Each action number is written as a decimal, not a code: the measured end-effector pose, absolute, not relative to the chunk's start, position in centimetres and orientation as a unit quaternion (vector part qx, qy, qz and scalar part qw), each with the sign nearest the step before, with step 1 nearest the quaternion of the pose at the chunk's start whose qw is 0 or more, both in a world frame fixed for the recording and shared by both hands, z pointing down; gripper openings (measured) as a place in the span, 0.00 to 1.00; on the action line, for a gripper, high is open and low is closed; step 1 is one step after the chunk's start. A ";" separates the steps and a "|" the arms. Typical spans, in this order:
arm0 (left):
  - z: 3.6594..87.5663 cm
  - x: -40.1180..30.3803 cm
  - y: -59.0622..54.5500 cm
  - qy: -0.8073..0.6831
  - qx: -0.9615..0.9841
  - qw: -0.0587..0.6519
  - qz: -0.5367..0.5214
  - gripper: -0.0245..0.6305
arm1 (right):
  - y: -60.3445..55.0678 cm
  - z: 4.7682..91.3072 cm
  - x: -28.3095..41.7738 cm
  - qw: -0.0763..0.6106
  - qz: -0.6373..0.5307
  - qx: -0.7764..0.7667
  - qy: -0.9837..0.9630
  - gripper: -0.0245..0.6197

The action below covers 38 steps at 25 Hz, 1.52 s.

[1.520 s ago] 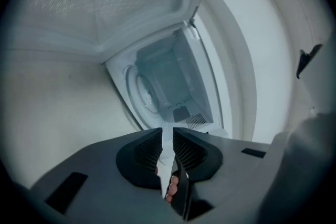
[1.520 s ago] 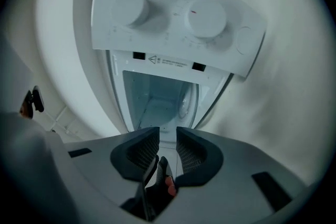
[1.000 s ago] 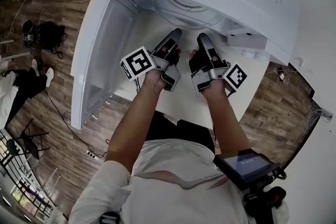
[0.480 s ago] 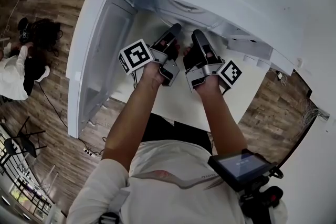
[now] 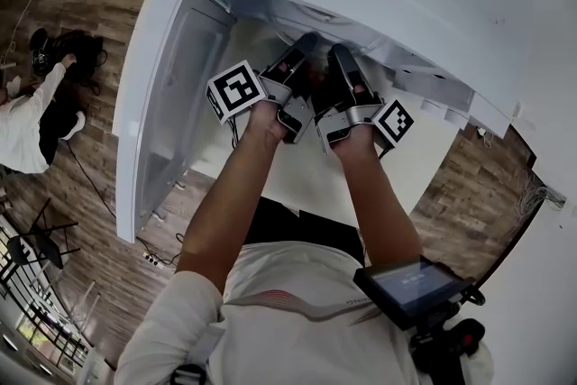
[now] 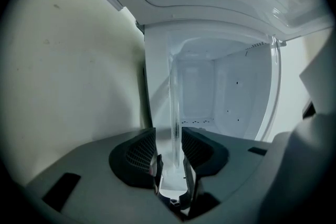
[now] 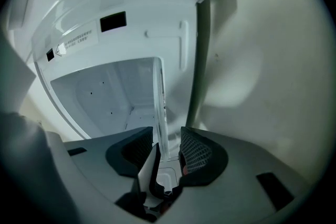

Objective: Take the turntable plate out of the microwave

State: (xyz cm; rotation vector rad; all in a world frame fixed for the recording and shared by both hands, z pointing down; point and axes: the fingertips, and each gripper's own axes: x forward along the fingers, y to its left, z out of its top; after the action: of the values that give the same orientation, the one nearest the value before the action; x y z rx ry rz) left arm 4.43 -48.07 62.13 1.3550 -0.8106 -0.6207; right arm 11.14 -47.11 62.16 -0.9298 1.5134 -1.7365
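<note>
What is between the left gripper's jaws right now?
The rim of the clear glass turntable plate, seen edge-on, stands between the open jaws of the left gripper. The left gripper view shows this.

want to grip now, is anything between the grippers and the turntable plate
Nothing visible. The rim of the turntable plate sits between the open jaws of the left gripper and the right gripper.

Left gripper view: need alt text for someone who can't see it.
The dark jaws of the left gripper stand apart with the rim of the clear glass turntable plate between them, seen edge-on as a thin upright strip that the pads do not seem to clamp. Beyond it opens the white microwave cavity.
</note>
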 end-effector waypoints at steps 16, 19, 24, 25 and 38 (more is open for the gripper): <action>61.3 4.4 -48.6 -0.356 0.613 0.649 -0.277 0.10 | -47.6 61.5 11.1 0.323 -0.650 -0.343 0.596 0.10; 61.0 4.3 -48.6 -0.350 0.618 0.641 -0.292 0.10 | -47.7 61.4 11.0 0.318 -0.642 -0.344 0.606 0.10; 60.4 4.4 -48.5 -0.339 0.624 0.631 -0.312 0.10 | -47.7 61.0 11.0 0.320 -0.633 -0.339 0.618 0.10; 60.1 4.4 -48.3 -0.336 0.626 0.629 -0.316 0.10 | -47.5 60.9 11.0 0.320 -0.632 -0.338 0.620 0.10; 57.2 3.6 -44.6 -0.325 0.634 0.614 -0.338 0.10 | -43.9 57.9 10.1 0.324 -0.617 -0.321 0.641 0.10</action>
State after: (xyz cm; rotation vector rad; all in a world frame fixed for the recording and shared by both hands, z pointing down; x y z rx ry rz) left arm 3.56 -44.57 57.21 1.4621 -0.7487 -0.7793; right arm 10.12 -43.91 57.95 -0.8428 1.6818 -1.6201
